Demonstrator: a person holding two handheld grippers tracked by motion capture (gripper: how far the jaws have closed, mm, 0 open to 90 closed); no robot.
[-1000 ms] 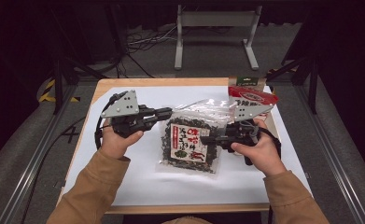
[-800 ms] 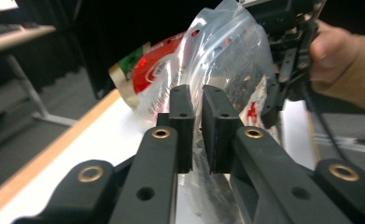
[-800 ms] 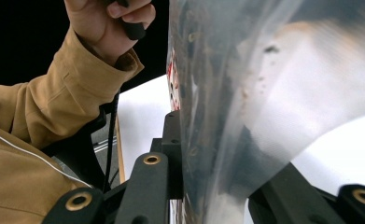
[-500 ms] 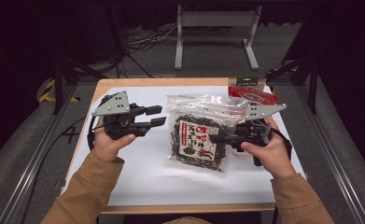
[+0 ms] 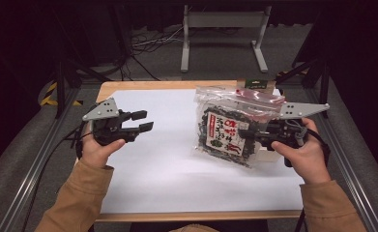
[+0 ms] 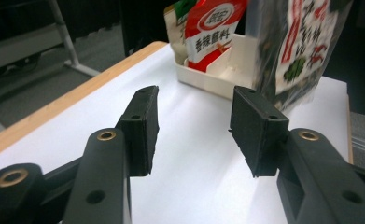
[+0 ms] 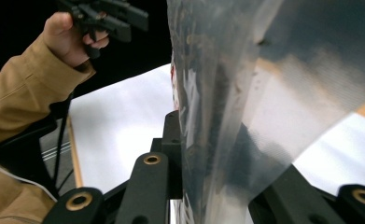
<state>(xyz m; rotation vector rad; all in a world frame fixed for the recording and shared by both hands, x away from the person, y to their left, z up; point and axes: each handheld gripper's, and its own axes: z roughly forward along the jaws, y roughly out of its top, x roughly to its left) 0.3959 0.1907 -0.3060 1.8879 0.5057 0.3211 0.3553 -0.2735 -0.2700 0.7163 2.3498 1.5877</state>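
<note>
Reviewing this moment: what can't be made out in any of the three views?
- White tray: in the high view the lifted snack bag covers it.
- Right tool: in its own view the bag's plastic hides one jaw.
- Bag's label print: blurred, and cut by the top edge in the left gripper view.
- Red packet in the tray: top cut off.

A wooden-edged desk [image 5: 128, 87] covered with a white sheet [image 5: 177, 169] stands in a dim room, lit from above so that the sheet is the brightest surface in sight. Grey carpeted floor [image 5: 215, 67] stretches beyond it into near darkness. A pale metal stand [image 5: 224, 29] with two splayed feet sits on the floor behind the desk, with dark cables [image 5: 148, 46] looping beside it. Metal rails [image 5: 36, 164] run along both sides of the desk, and yellow-and-black hazard tape [image 5: 49, 94] marks the floor at far left. The back wall is lost in shadow.
</note>
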